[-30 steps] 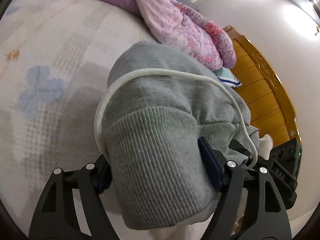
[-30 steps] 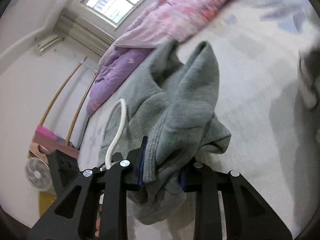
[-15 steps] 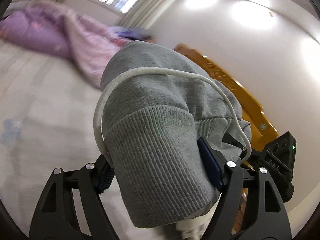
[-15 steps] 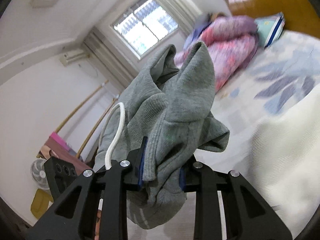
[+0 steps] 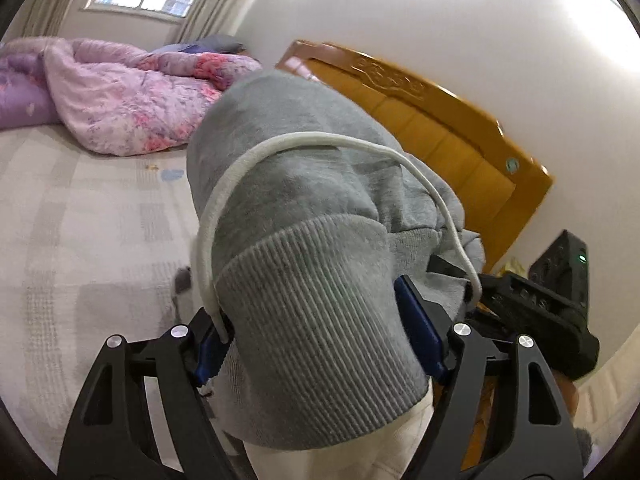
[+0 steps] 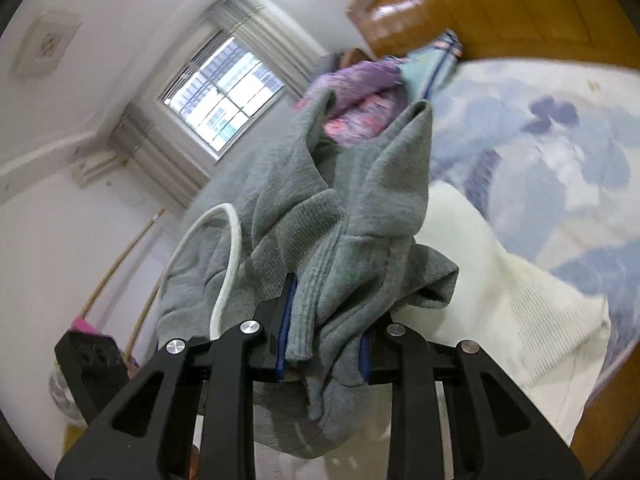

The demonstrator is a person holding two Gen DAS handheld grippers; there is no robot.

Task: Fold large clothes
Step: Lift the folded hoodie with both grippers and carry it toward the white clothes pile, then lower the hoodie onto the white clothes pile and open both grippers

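Observation:
A grey hoodie (image 5: 304, 208) hangs bunched between both grippers, lifted off the bed. My left gripper (image 5: 320, 332) is shut on its thick ribbed cuff (image 5: 320, 320), jaws wide around the bundle. A white drawstring (image 5: 256, 156) loops over the fabric. In the right wrist view, my right gripper (image 6: 324, 344) is shut on a narrower fold of the same grey hoodie (image 6: 320, 232), with the white drawstring (image 6: 228, 256) curling at its left. A cream knitted garment (image 6: 492, 300) lies on the bed under the right gripper.
The bed sheet (image 5: 80, 220) is pale with blue flower prints. A pink and purple quilt (image 5: 132, 100) is heaped at the far end. A wooden headboard (image 5: 432, 128) stands at the right. A window (image 6: 224, 100) and a white wall lie beyond.
Both grippers have swung sideways and upward with the hoodie still held. The views now take in the headboard, the wall and the window rather than the sheet.

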